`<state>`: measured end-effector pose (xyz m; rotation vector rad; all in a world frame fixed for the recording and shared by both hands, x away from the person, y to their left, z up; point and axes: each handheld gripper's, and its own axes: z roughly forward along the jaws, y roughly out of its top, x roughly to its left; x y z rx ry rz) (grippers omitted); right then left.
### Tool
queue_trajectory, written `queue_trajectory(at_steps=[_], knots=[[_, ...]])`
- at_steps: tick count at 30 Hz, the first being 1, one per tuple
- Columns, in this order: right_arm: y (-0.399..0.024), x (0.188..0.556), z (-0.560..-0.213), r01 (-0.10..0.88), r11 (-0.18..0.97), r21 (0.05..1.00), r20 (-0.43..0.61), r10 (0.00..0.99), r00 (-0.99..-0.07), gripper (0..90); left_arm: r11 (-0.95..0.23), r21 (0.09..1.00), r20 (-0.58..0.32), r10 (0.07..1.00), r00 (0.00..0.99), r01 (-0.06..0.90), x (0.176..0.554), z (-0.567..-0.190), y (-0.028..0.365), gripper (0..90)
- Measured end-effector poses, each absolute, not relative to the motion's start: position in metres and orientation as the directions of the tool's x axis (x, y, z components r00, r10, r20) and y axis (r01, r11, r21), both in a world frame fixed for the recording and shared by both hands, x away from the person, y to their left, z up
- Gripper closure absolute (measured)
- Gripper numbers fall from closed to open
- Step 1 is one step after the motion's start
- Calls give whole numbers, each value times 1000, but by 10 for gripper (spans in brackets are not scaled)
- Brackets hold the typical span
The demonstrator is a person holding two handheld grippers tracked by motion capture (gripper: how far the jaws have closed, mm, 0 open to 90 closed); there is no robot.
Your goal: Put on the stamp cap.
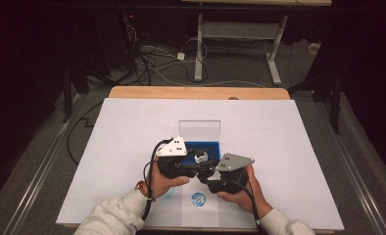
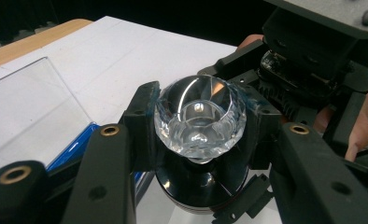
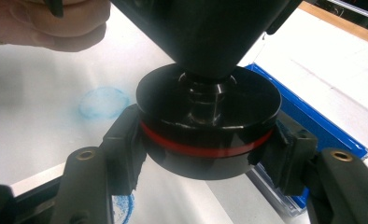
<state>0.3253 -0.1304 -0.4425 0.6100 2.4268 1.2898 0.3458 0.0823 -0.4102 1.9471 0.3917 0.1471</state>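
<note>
A stamp with a faceted clear knob (image 2: 200, 116) and a round black base (image 3: 210, 116) ringed by a red band (image 3: 205, 149) hangs just above the white sheet (image 1: 122, 156). My left gripper (image 2: 201, 125) is shut on the knob (image 1: 200, 157), its pads on either side. My right gripper (image 3: 208, 154) is shut on the black base from the opposite side. In the high view the left gripper (image 1: 193, 161) and the right gripper (image 1: 208, 174) meet at the stamp, near the front middle of the sheet. The stamp's underside is hidden.
A blue ink pad (image 1: 203, 145) in a case with its clear lid (image 1: 199, 129) standing up lies just behind the stamp. A round blue print (image 1: 198, 199) marks the sheet near the front edge. A wooden table edge (image 1: 196, 92) borders the far side.
</note>
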Motion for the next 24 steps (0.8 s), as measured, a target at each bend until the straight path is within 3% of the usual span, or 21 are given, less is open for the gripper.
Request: queue_trajectory(at_steps=[14,24], knots=[[-131,321,-439,185,508,841,-124,513,-849,391,-311,919,-140,319,937,243,348,-413,85,544],[-130,320,-438,177,534,827,-148,511,-847,390,-350,913,-89,332,939,211,343,-411,81,543]])
